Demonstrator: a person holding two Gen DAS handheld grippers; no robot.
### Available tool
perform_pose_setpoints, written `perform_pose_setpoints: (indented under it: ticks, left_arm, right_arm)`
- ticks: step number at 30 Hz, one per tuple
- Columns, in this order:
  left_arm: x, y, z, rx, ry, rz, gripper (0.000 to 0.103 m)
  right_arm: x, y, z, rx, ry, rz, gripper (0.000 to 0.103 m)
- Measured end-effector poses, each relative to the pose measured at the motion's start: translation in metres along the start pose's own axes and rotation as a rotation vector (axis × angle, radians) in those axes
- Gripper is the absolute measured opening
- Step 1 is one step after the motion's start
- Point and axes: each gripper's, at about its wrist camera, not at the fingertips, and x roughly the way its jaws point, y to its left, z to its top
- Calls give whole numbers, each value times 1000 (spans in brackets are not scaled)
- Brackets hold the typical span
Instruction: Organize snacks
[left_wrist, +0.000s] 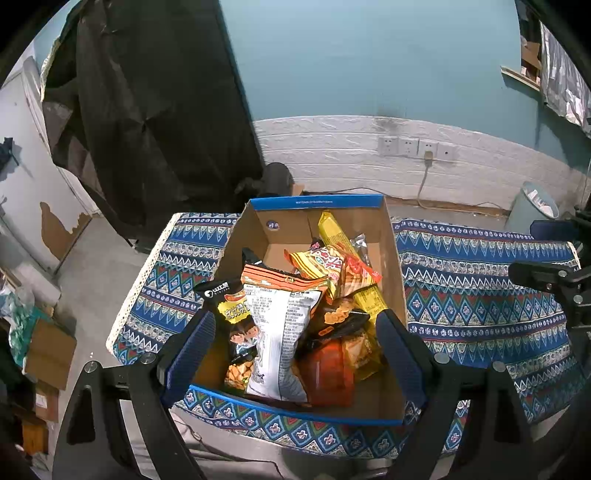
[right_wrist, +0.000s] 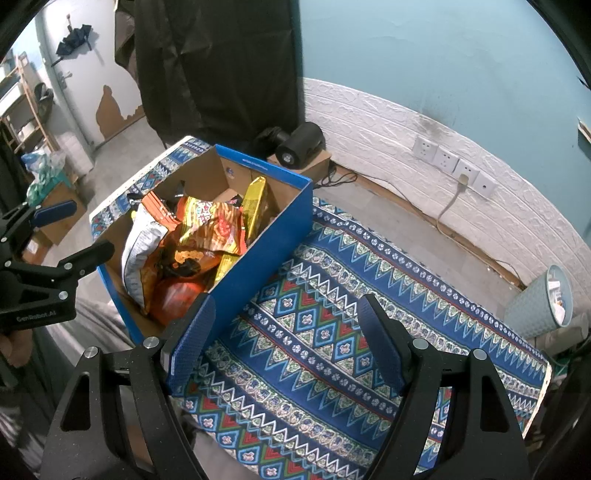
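Left tool (left_wrist: 295, 341): jaws stand wide apart with nothing clamped; it hangs over the near end of the box, tilted downward, and the snack packets show between the two blue pads without being pressed.
Left tool fingers (left_wrist: 192, 350): blue textured pads, one at 8 o'clock and one at 4 o'clock of the packet heap in the left wrist view.
Right tool (right_wrist: 284, 338): jaws spread, empty; it hovers over bare cloth, with the box's blue side wall just at its left pad, whether touching cannot be told.
Box (left_wrist: 391, 258): open cardboard, blue outside and brown inside, standing on the tabletop; in the right wrist view it sits at 10 o'clock from the right tool.
Snacks (left_wrist: 317, 295): all piled inside the box, toward its near end.
White packet (left_wrist: 280, 332): printed back side up, leaning at the front of the heap.
Black packet (left_wrist: 231, 314): at 9 o'clock of the white one, touching it.
Orange striped packet (left_wrist: 328, 266): on top of the heap, at 12 o'clock of the white packet.
Yellow long packet (left_wrist: 332, 229): propped upright against the far right of the box.
Red-orange packet (left_wrist: 328, 373): low at the near wall, at 3 o'clock of the white packet.
Tabletop (right_wrist: 369, 295): covered with a blue patterned cloth.
Wall sockets (right_wrist: 454, 166): on the white panelled wall, one with a plug in it.
Waste bin (right_wrist: 543, 299): pale, on the floor at 3 o'clock of the tabletop.
Black cloth (left_wrist: 155, 110): hangs at 11 o'clock behind the box.
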Motion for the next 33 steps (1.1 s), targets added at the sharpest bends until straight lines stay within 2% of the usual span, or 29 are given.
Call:
perform_pose_setpoints:
  ticks: [6, 10, 22, 33]
  left_arm:
    - [0, 0, -1, 2, 2, 10, 90]
    - [0, 0, 0, 2, -2, 17, 95]
    - [2, -4, 0, 17, 18, 27, 95]
    - [-1, -9, -1, 49, -6, 62, 100]
  right_arm:
    - [0, 0, 0, 1, 1, 1, 79]
    - [0, 0, 0, -1, 0, 0, 79]
    - [1, -1, 0, -1, 4, 0, 79]
    - [0, -2, -2, -2, 4, -3, 79]
